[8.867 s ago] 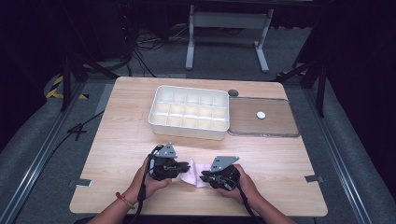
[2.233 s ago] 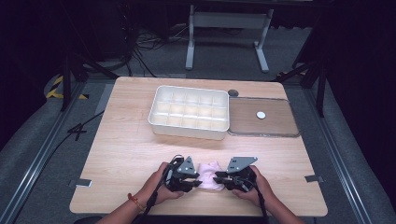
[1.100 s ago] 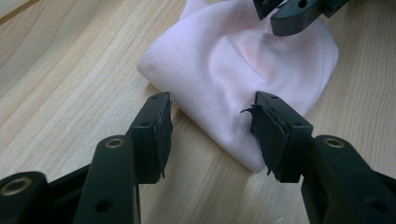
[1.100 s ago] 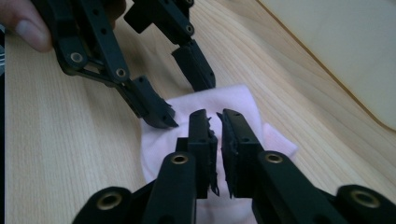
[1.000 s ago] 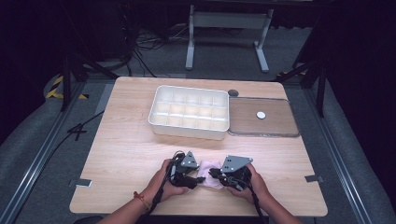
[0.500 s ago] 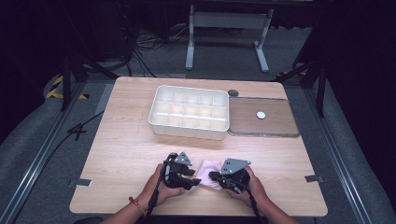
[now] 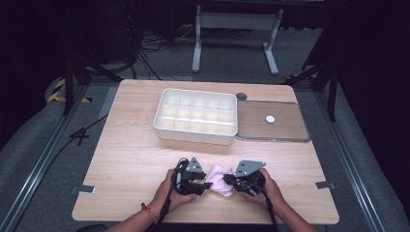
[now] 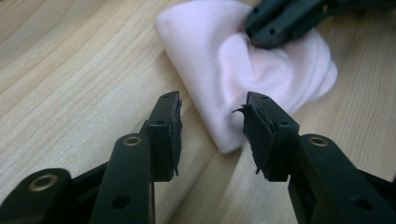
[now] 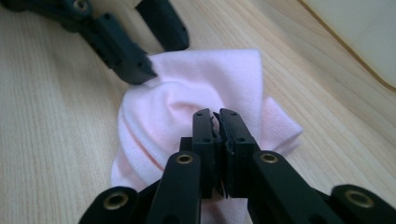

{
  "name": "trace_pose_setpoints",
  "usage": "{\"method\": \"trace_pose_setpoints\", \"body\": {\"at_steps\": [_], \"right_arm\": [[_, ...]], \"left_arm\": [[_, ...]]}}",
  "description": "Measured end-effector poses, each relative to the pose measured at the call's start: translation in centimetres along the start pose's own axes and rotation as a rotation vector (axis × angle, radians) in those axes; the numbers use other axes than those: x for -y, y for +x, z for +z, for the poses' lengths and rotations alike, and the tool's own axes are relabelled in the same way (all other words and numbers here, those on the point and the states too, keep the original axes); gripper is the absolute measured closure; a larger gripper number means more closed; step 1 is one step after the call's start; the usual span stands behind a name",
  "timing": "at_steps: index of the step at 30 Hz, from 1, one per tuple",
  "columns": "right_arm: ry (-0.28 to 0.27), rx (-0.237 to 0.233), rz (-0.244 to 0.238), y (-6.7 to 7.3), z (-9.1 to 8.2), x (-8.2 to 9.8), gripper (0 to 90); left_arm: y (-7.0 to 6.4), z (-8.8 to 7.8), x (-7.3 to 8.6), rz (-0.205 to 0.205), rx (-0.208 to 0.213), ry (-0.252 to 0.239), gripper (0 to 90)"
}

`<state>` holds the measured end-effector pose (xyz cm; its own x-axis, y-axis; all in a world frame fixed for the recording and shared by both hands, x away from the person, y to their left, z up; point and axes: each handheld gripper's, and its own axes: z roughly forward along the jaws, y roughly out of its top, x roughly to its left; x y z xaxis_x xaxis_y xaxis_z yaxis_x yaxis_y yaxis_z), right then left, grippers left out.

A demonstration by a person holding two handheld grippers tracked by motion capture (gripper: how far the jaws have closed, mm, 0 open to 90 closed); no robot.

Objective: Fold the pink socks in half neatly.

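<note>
A folded pink cloth (image 7: 220, 178) lies on the desk (image 7: 130, 159) near its front edge, between the two grippers. The right gripper (image 9: 215, 122) has its fingers pressed together on a raised fold of the cloth, which bunches up around them. The left gripper (image 8: 212, 126) stands with fingers wide, straddling the near corner of the cloth without touching it, as far as the blurred close view shows. Farther back sit a white compartment tray (image 7: 196, 116) and, just beside it, a brown lid (image 7: 270, 123).
</note>
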<state>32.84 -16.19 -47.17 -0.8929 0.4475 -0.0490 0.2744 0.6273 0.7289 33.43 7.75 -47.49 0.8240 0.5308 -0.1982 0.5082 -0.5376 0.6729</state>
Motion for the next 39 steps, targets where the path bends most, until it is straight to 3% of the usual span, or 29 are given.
{"method": "trace_pose_setpoints", "body": {"at_steps": [2,6,9,11,15,21,28,35,39], "right_arm": [[0.003,-0.007,-0.007,-0.1,0.0,-0.1,86.3],[-0.015,-0.015,0.007,-0.1,0.2,0.2,87.2],[-0.016,-0.014,0.010,-0.1,0.2,0.2,87.2],[-0.017,-0.011,0.026,0.0,0.2,0.2,87.2],[-0.008,-0.005,0.024,0.4,0.2,0.0,87.3],[-0.009,-0.002,0.024,0.6,0.5,-0.2,87.4],[0.002,0.019,0.008,1.2,0.8,-0.7,87.3],[0.005,0.030,-0.002,1.4,1.2,-1.1,86.5],[0.003,0.041,-0.011,1.6,1.6,-1.5,86.2]], "left_arm": [[0.2,0.2,-0.1,-0.025,-0.002,-0.015,56.3],[0.3,0.5,-0.4,-0.003,-0.004,-0.013,60.2],[0.3,0.6,-0.6,0.023,0.024,0.005,72.3],[0.4,0.6,-0.6,0.006,0.038,0.008,76.8],[0.3,0.4,-0.7,0.023,0.013,0.001,81.7],[0.1,0.0,-0.9,0.031,-0.003,-0.020,83.8],[-0.2,-0.8,-1.3,0.057,0.027,-0.094,83.8],[-0.2,-1.1,-1.5,0.075,0.024,-0.096,83.8],[-0.4,-1.1,-1.6,0.079,0.045,-0.113,84.1]]}}
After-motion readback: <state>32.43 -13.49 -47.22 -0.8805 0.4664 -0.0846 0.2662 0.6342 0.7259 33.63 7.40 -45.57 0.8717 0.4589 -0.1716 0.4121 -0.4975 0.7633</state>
